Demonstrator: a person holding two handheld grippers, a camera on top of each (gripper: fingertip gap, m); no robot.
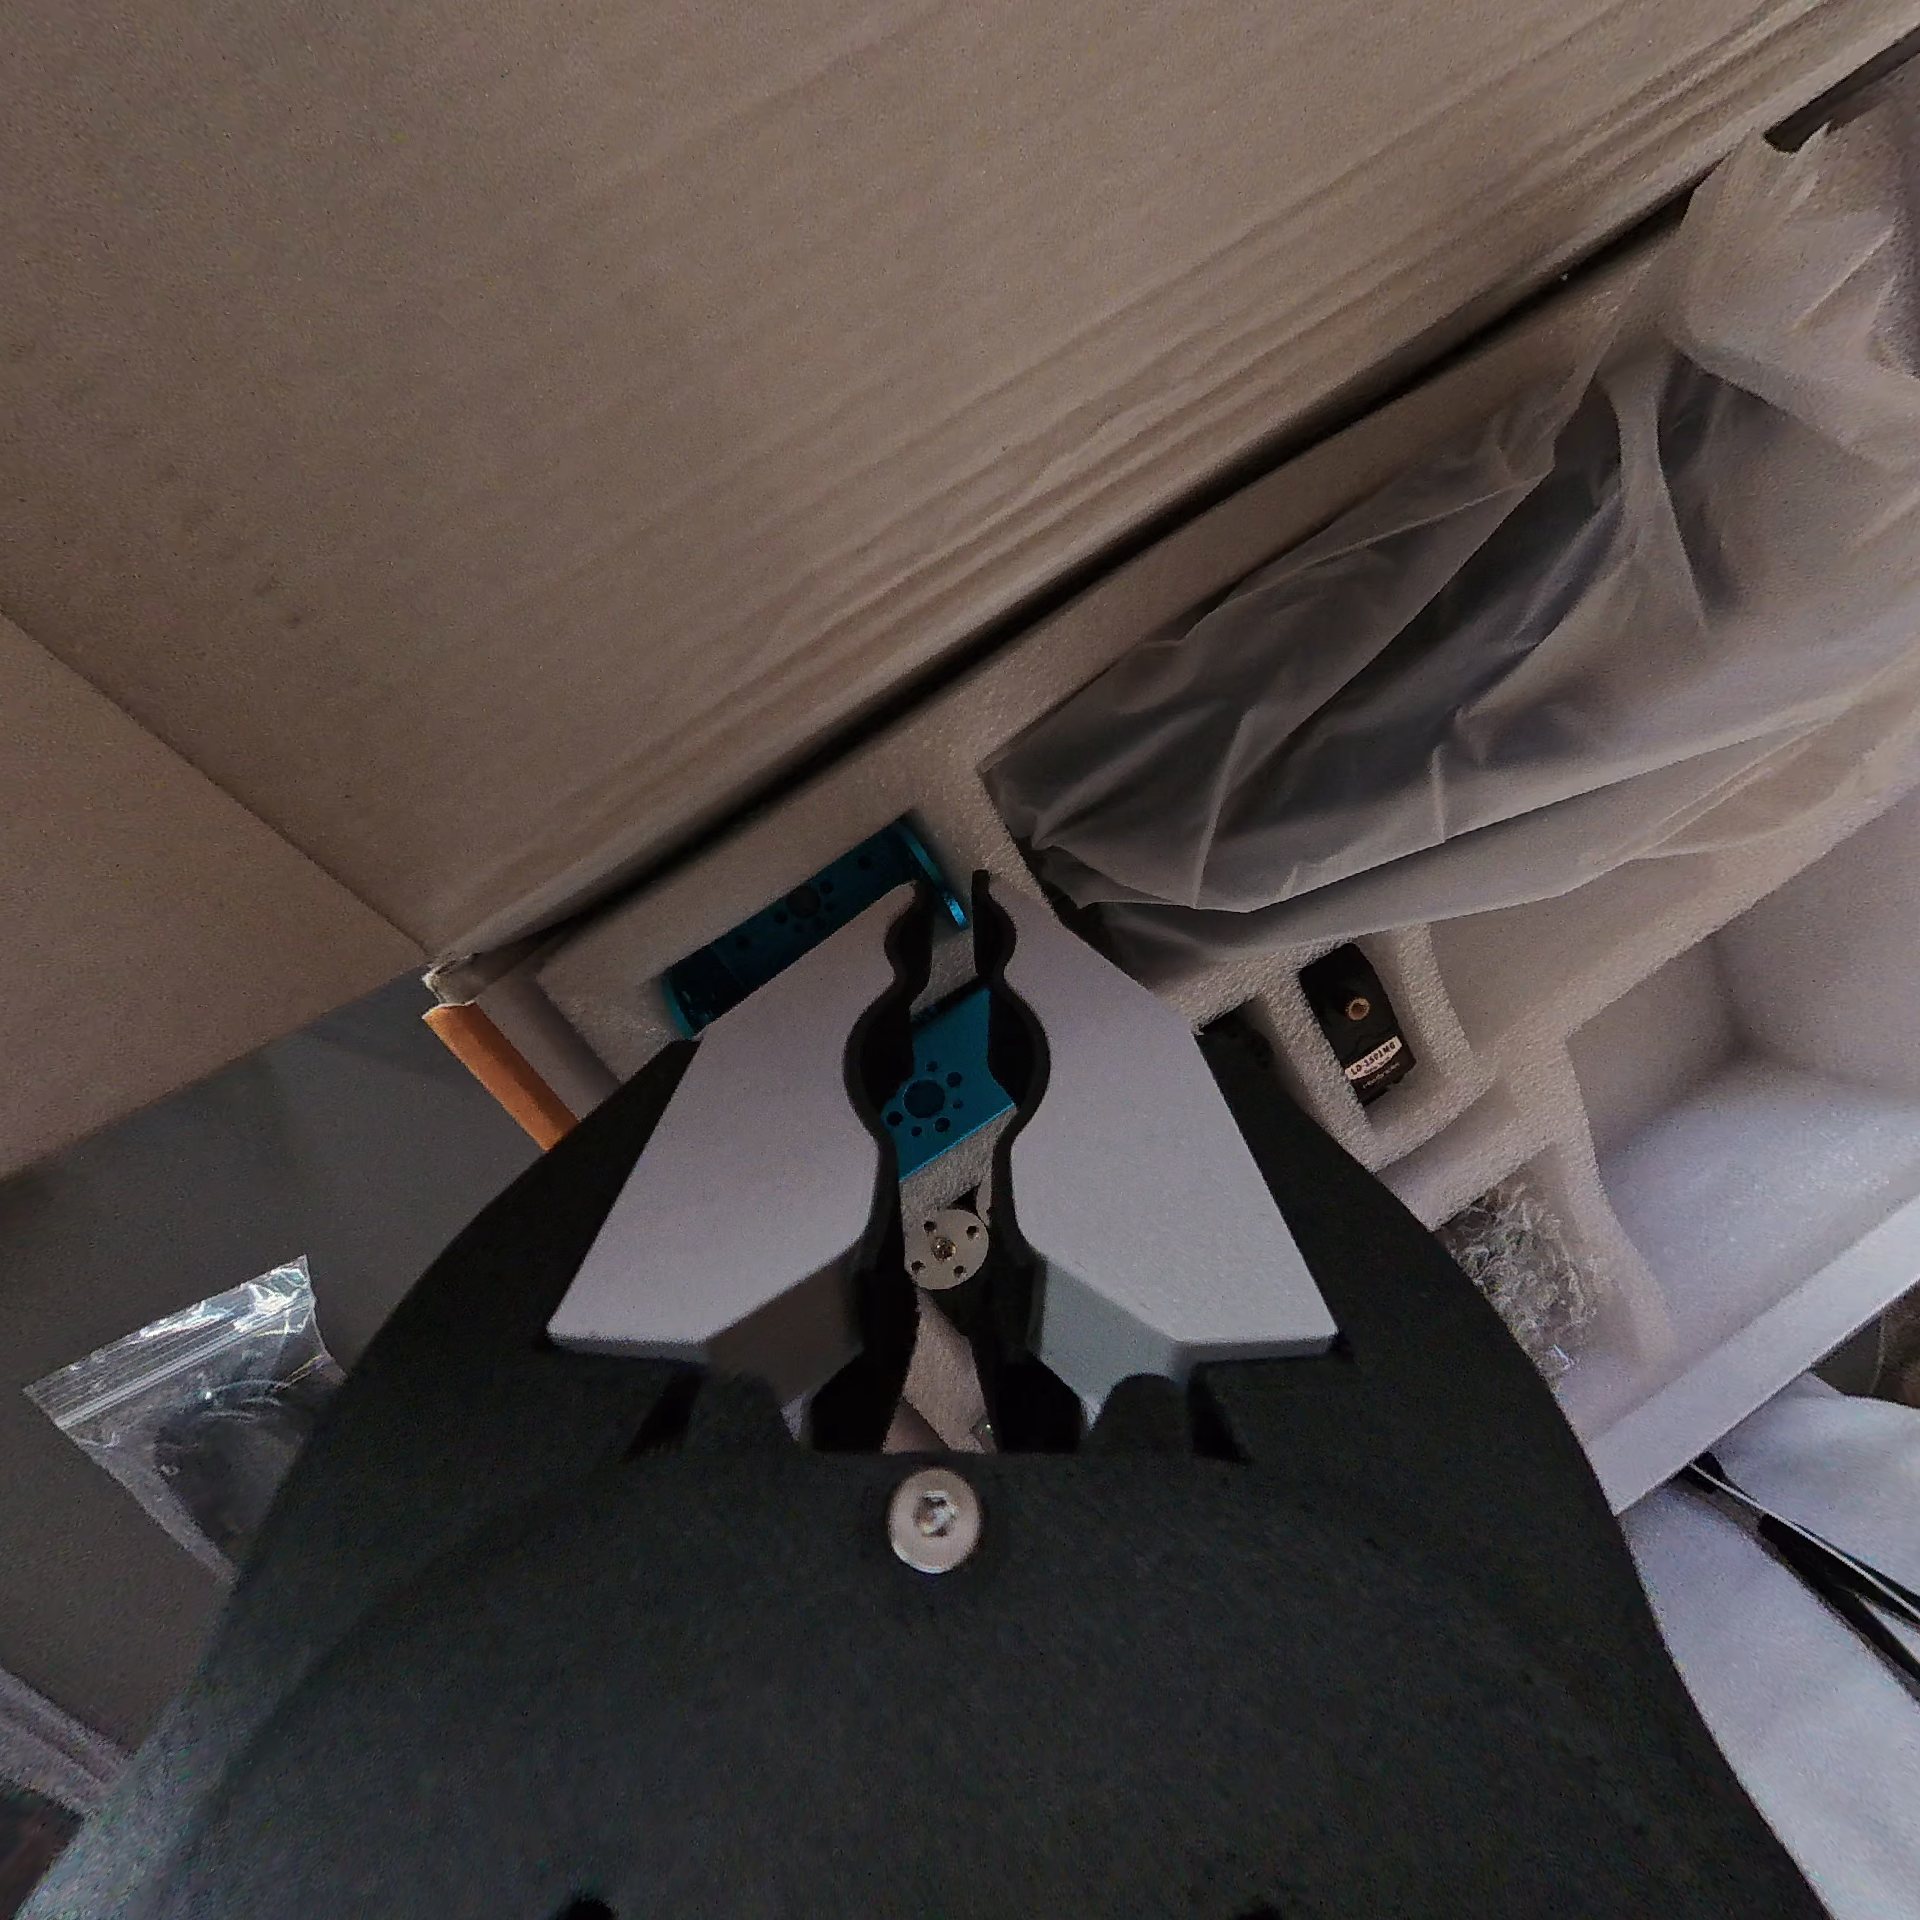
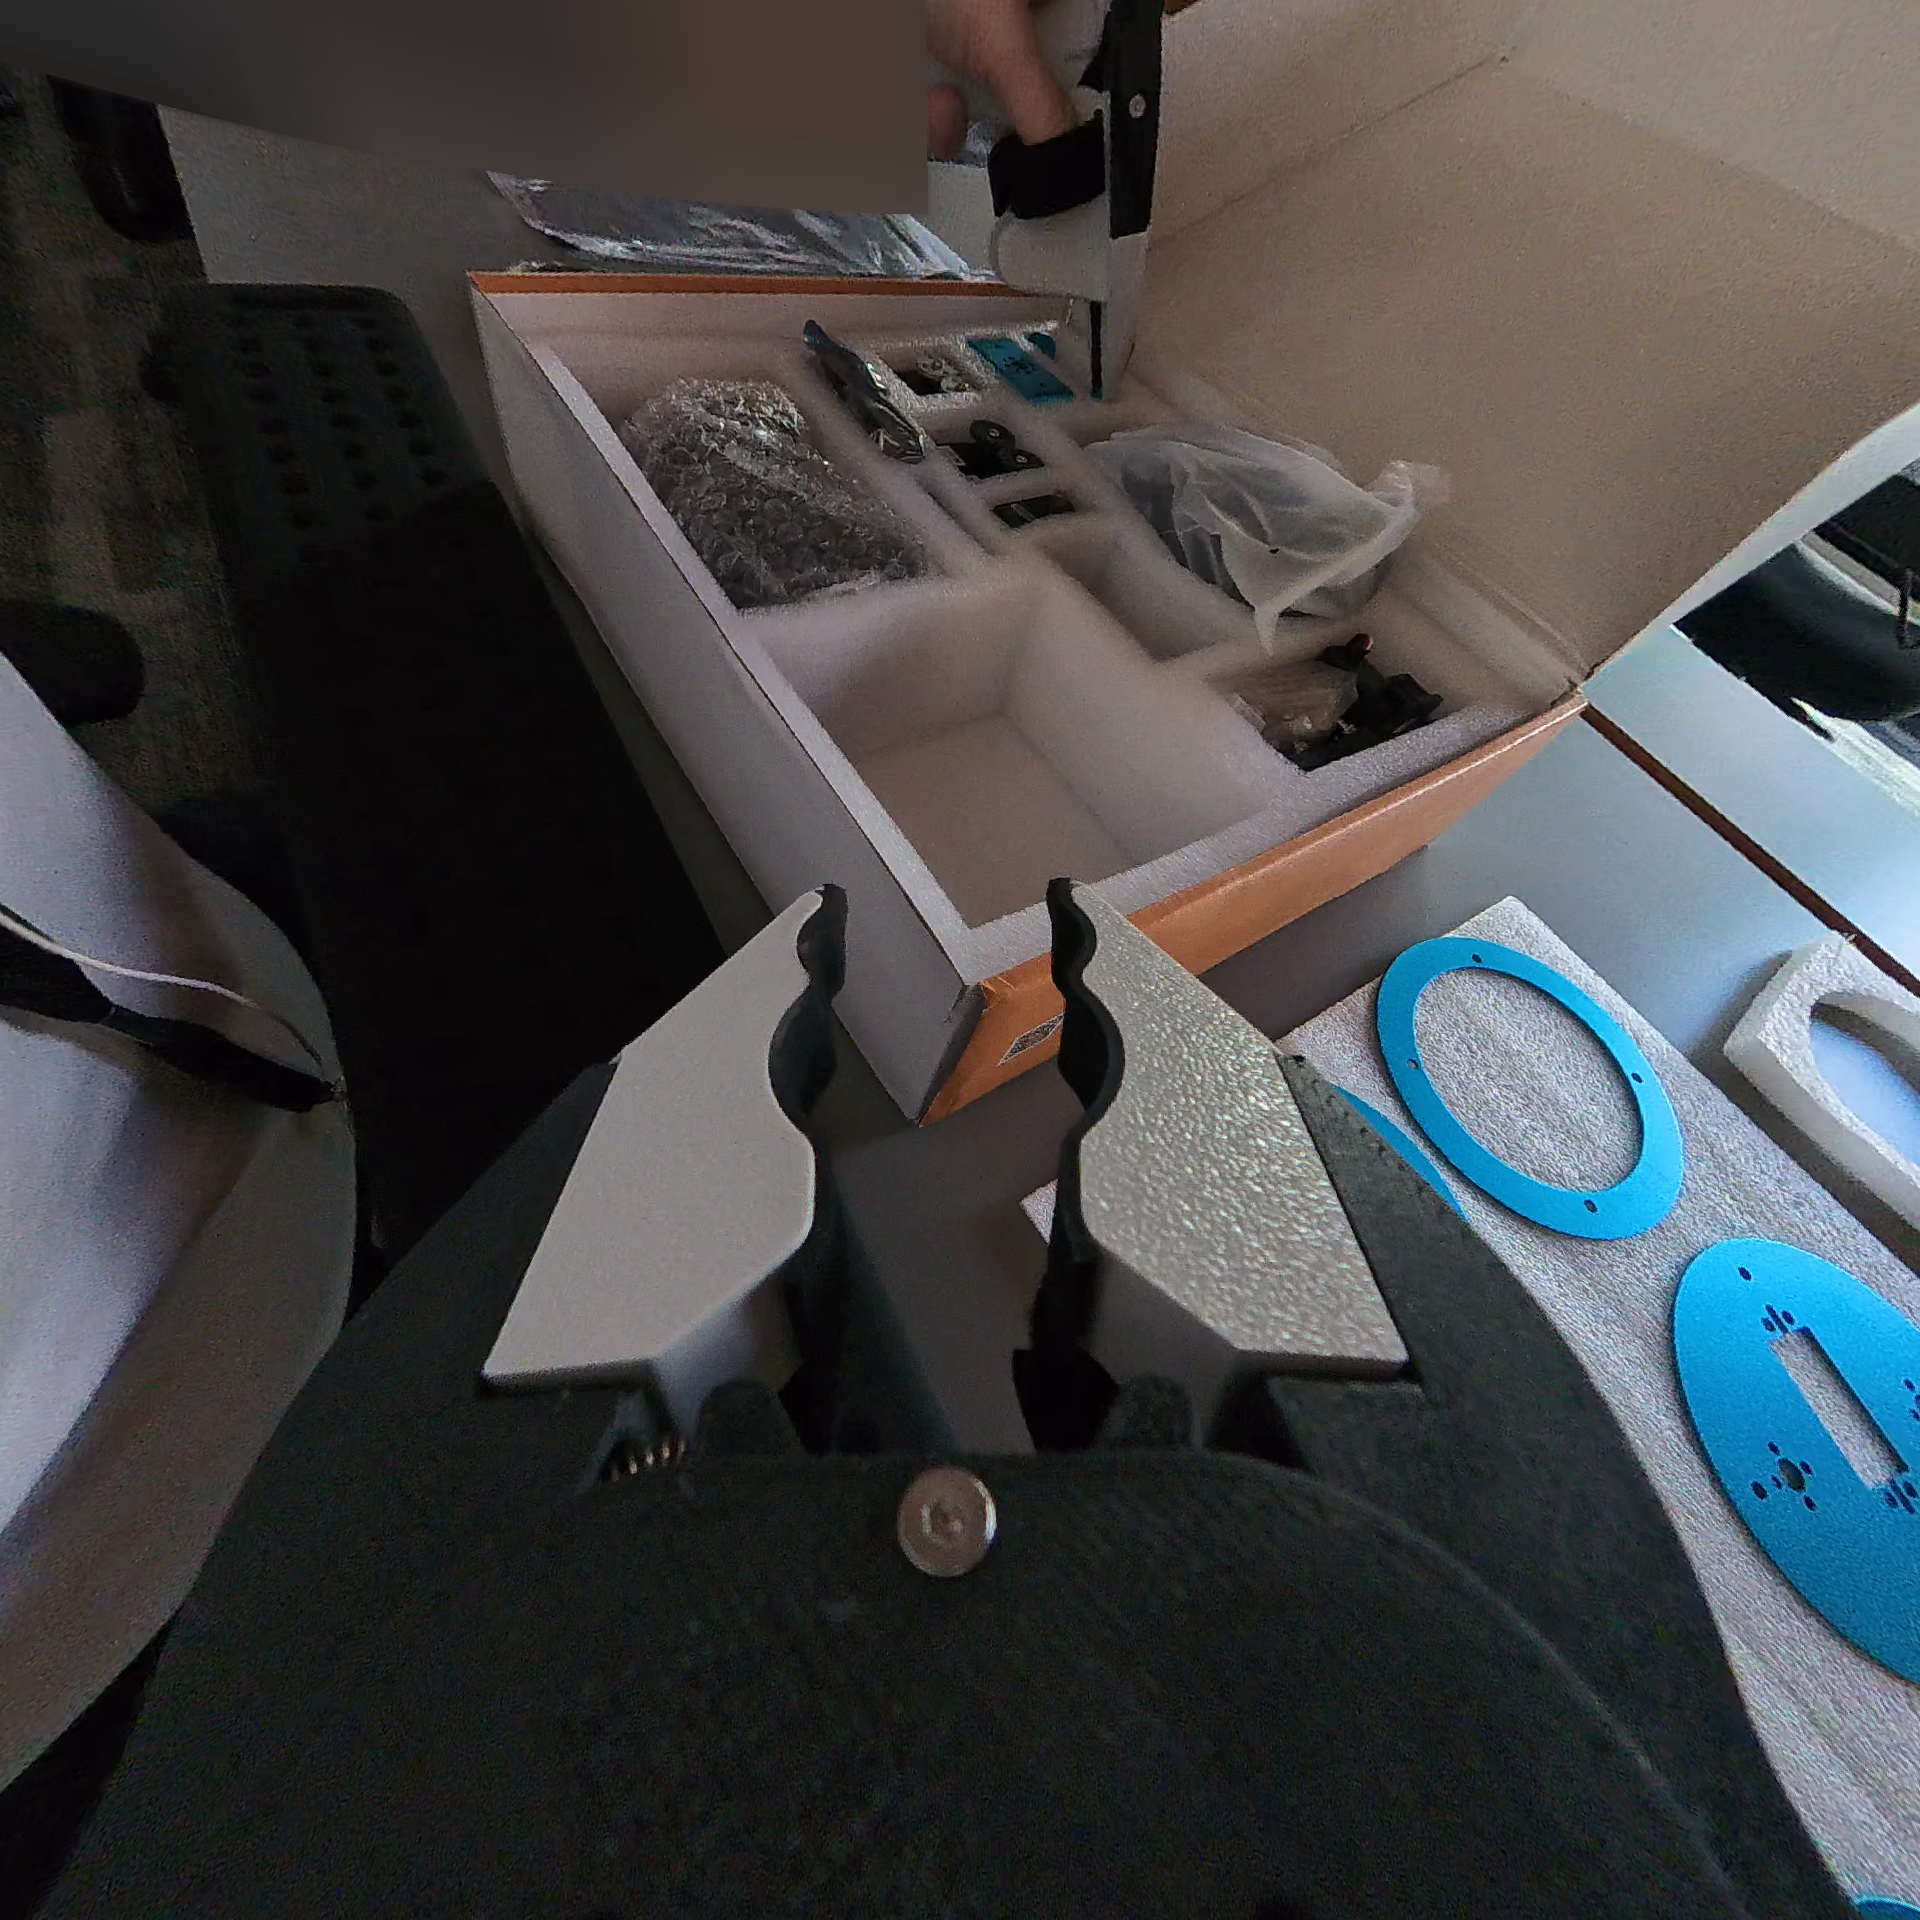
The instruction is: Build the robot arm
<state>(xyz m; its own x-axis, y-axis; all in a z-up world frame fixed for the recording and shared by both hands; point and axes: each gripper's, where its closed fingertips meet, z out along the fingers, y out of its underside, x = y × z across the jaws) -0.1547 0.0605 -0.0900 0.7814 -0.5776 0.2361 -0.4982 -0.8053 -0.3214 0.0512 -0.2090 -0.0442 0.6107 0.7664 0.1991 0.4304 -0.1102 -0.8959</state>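
Left hand-held gripper [image 1: 948, 899] clamped on blue perforated metal bracket [image 1: 948, 1091] inside white foam-lined box [image 2: 1039, 623]; right hand-held gripper [image 2: 945, 904] open, empty, above grey table [image 2: 1558, 894].

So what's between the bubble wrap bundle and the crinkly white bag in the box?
In the right wrist view, small foam pockets lie between the bubble wrap bundle and the white bag. They hold little black parts.
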